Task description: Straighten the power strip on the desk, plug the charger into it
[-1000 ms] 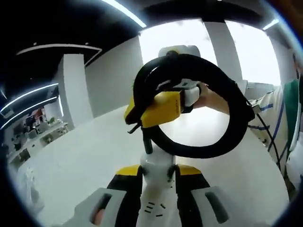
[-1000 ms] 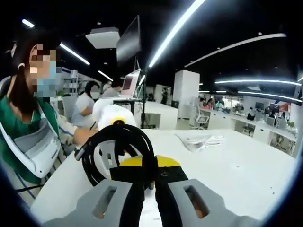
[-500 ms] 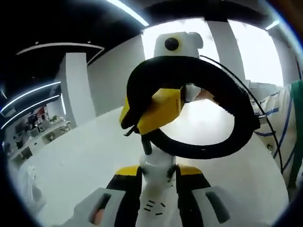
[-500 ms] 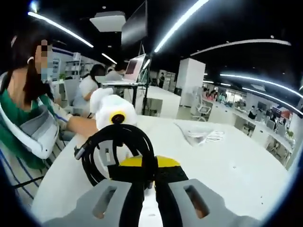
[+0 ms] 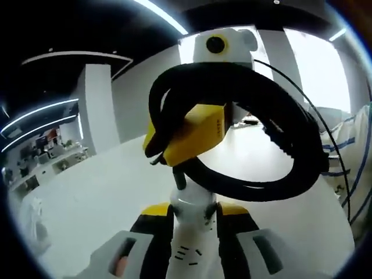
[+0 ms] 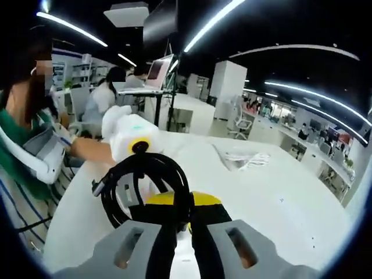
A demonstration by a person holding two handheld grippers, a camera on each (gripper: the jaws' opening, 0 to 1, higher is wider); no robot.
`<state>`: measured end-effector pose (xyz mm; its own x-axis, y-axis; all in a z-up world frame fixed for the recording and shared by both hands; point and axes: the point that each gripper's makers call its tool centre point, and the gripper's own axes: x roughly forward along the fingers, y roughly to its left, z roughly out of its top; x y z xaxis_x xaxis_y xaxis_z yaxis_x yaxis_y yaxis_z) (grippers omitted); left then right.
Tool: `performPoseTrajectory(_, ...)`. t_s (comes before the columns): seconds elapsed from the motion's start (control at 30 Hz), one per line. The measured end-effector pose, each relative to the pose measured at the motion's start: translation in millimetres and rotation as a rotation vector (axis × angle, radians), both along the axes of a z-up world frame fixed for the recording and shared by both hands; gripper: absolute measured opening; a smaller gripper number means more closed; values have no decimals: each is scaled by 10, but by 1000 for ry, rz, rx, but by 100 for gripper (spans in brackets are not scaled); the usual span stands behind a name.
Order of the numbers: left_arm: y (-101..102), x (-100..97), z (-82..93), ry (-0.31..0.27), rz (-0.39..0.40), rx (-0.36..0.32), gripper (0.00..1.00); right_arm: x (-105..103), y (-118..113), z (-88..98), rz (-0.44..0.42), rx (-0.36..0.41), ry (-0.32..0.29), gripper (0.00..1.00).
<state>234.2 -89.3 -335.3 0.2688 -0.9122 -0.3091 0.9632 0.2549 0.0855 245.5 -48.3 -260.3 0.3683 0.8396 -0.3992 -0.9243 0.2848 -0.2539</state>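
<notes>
Both grippers pinching white-and-yellow power strip (image 5: pixel 192 192), coiled black rubber cable (image 5: pixel 279 145) above; lower level onto white desk (image 6: pixel 279 203).

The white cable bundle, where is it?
In the right gripper view, the white cable bundle lies on the white desk, right of the black cord loop and away from it.

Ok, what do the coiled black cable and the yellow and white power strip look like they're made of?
The black cable looks like rubber or soft PVC: matte, thick, bending in smooth loops. The power strip looks like hard moulded plastic, its yellow end satin with crisp edges, its white body glossier with a faint sheen. Both are guesses from looks alone.
</notes>
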Motion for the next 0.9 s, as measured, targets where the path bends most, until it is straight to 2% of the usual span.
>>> performPoseTrajectory(0.17,6,-6,-2,-11,7,4,28,-15,-56,-5,0,-48,-21,6)
performPoseTrajectory(0.33,35,-15,1,-9,13,4,28,3,-25,1,-4,-22,0,6)
performPoseTrajectory(0.43,57,-20,-1,13,15,-11,28,0,41,-6,-15,-77,-15,6)
performPoseTrajectory(0.5,60,-28,-3,11,15,-12,28,-5,46,-8,-18,-86,-16,6)
performPoseTrajectory(0.73,62,-29,-5,-7,20,-7,28,-7,8,6,-11,-9,21,6)
performPoseTrajectory(0.9,60,-25,-9,-7,22,-7,28,-21,50,-1,-12,-12,21,6)
